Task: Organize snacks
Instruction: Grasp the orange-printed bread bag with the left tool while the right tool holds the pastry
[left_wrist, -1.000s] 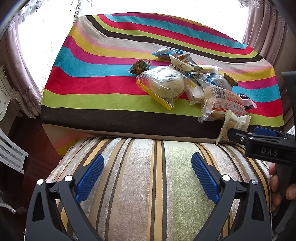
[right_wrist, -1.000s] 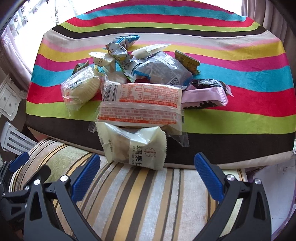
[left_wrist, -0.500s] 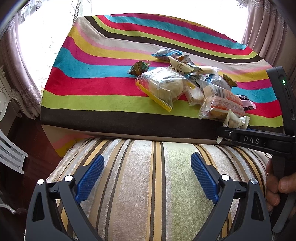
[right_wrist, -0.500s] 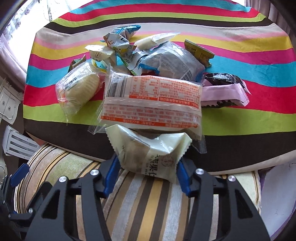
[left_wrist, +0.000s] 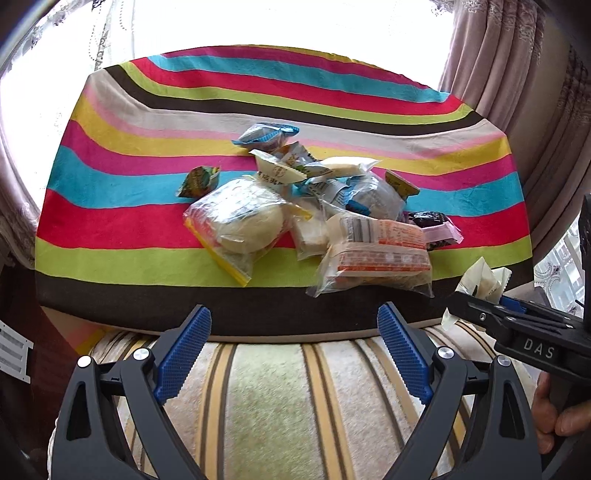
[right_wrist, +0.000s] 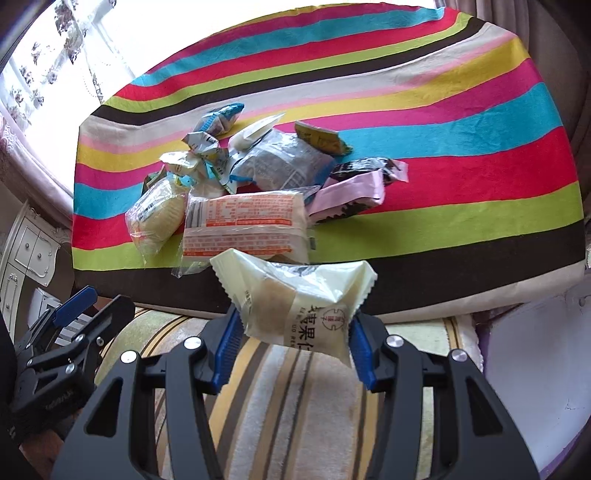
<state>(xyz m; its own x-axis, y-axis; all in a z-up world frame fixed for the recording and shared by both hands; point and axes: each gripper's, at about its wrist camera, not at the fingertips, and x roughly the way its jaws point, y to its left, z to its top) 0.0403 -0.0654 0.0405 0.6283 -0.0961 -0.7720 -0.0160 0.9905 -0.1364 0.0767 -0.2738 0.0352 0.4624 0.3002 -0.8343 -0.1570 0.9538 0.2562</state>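
No box or tray in sight — the snacks sit loose in a pile (left_wrist: 314, 206) on the striped tablecloth (left_wrist: 147, 155), each in its own wrapper: a clear zip bag w/ a yellow edge (left_wrist: 236, 225) holding a pale round bun, a clear pack w/ orange print & a barcode (right_wrist: 245, 225) holding a pale loaf-like cake, a pink wrapper (right_wrist: 351, 192) just right of it, a blue-and-white packet (right_wrist: 221, 118) at the far end, a small green packet (left_wrist: 197, 181) lying apart on the left. Right gripper (right_wrist: 293, 347) is clamped on a cream pastry packet (right_wrist: 299, 299), both blue pads pressing its sides, packet lifted over the table's near edge above the striped cushion (right_wrist: 280, 406). Its label shows Chinese characters under a red round seal, too warped to read in full; "DAS" reads on the right gripper's side in the left wrist view. Left gripper (left_wrist: 293, 354) has jaws wide apart, nothing between them, over the cushion. A sec ago that cream packet lay flat at the table edge between spread jaws — they've just been closing, and now it's pinched & off the cloth. Rest of the pile looks undisturbed.
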